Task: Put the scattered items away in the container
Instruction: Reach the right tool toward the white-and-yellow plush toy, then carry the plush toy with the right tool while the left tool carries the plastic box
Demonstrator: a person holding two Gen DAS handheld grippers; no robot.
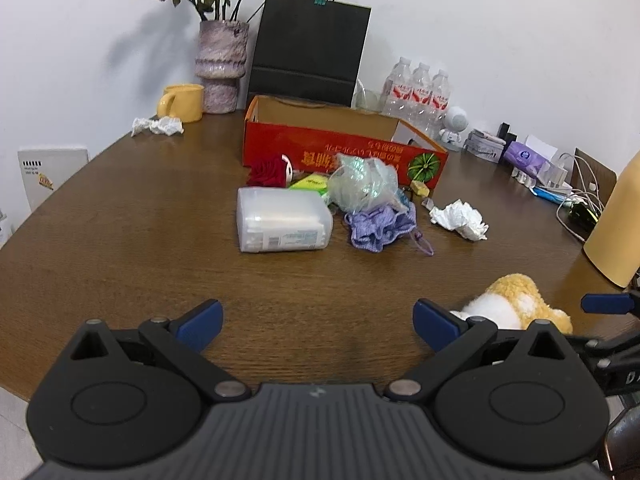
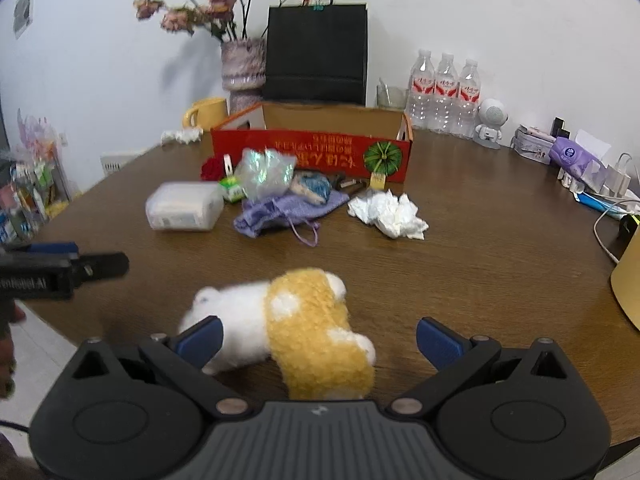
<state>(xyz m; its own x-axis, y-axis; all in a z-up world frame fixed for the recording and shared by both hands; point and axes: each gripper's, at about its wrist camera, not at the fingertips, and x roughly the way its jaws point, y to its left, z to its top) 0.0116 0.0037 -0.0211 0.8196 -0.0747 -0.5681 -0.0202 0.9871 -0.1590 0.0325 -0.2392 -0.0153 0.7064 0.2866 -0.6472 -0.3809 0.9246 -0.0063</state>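
A red open cardboard box stands at the table's far middle. In front of it lie a clear plastic box, a red rose, a crinkled plastic bag, a purple knit pouch and a crumpled tissue. A yellow-and-white plush toy lies near the front edge. My right gripper is open, its fingers either side of the plush. My left gripper is open and empty above bare table.
At the back stand a vase of dried flowers, a yellow mug, a black paper bag, three water bottles and another tissue. Chargers, cables and a tissue pack lie at right, beside a tan cylinder.
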